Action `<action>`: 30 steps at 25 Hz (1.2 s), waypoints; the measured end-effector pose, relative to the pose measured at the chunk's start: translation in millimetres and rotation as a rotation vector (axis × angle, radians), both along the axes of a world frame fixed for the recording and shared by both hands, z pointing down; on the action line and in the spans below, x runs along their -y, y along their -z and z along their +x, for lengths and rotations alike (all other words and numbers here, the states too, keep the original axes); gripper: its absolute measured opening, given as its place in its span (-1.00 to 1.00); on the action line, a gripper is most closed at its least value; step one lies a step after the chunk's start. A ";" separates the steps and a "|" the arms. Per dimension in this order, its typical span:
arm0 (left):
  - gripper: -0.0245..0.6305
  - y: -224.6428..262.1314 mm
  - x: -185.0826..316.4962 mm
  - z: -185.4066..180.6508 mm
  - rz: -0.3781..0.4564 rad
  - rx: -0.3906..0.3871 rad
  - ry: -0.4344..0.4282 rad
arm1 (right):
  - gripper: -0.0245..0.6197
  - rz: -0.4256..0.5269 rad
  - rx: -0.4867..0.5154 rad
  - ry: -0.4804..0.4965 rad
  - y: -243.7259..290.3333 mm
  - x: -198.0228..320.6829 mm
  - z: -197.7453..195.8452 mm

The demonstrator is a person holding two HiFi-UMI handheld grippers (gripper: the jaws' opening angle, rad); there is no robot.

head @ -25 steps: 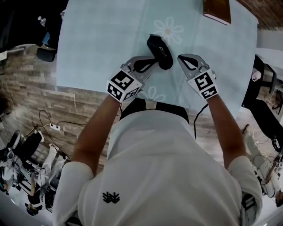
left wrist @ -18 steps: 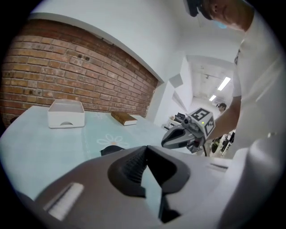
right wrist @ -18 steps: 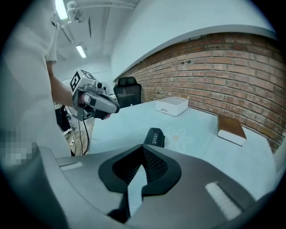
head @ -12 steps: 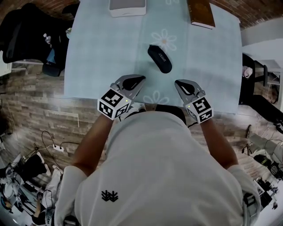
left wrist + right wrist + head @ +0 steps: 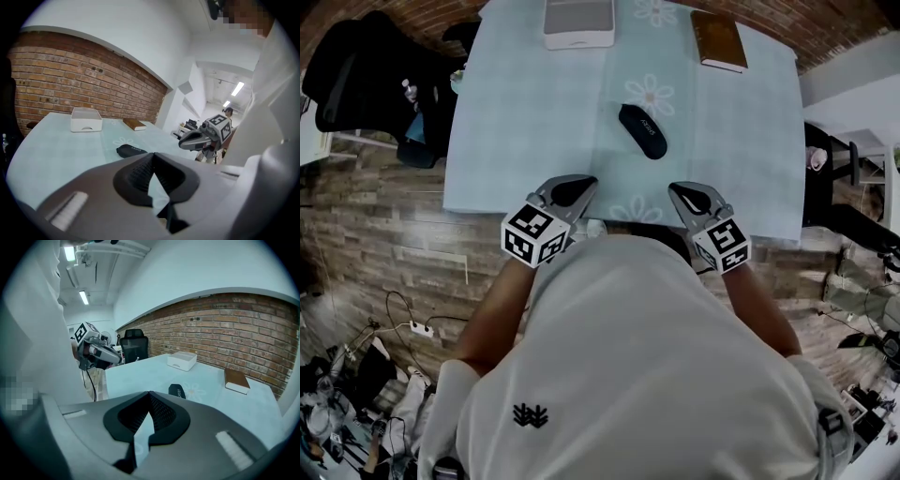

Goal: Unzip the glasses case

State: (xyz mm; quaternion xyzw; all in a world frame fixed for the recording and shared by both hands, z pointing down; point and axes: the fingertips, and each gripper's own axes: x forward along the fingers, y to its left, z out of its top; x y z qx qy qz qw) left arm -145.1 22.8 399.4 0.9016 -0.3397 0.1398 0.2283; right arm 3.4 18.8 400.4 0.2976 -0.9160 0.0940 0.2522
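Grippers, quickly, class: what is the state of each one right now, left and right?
Left grey two-jaw gripper: shut, jaw tips together, holding nothing.
Right grey two-jaw gripper: shut, jaw tips together, holding nothing.

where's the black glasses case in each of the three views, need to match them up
Head view: the glasses case lies upper centre, on the table.
Left gripper view: the glasses case sits left of centre, just above the jaws.
Right gripper view: the glasses case sits just right of centre, above the jaws.
Shared landmark: the white tray at the table's far edge, also seen at and.
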 end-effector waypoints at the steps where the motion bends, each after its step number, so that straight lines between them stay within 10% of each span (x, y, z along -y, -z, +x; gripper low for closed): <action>1: -0.76 -0.2 -1.8 -0.9 0.002 0.002 0.000 | -0.92 0.004 0.000 0.001 0.9 -1.3 -1.5; 30: -0.76 -8.8 -28.5 -23.3 -0.018 -0.017 0.038 | -0.92 0.015 0.000 0.016 4.9 -21.6 -22.8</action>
